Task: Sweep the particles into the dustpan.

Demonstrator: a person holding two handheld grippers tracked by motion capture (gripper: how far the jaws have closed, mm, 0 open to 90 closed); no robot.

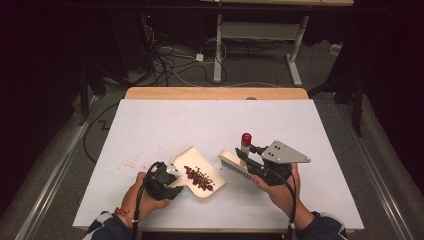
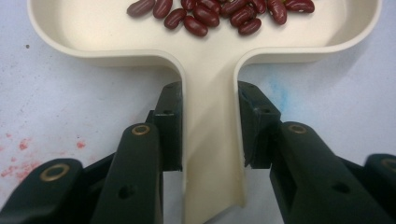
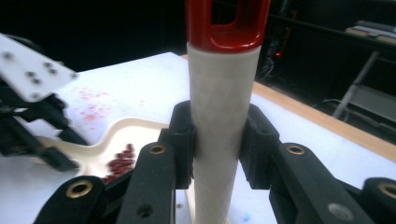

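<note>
At lower centre of the high view, we are clamping the left gripper (image 1: 172,181) on the dustpan (image 1: 199,172) handle, steadying the kidney beans (image 1: 198,178), while the right gripper (image 1: 252,162) is gripping the brush (image 1: 239,161) handle, bristles poised beside the pan's mouth.

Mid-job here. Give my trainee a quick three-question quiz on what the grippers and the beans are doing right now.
1. True or false: the left gripper is shut on the dustpan handle.
2. What does the right gripper hold? A) a cup B) the brush C) a bean
3. Fill in: the beans lie in the ____.

Key: 1 true; 2 B; 3 dustpan.
</note>
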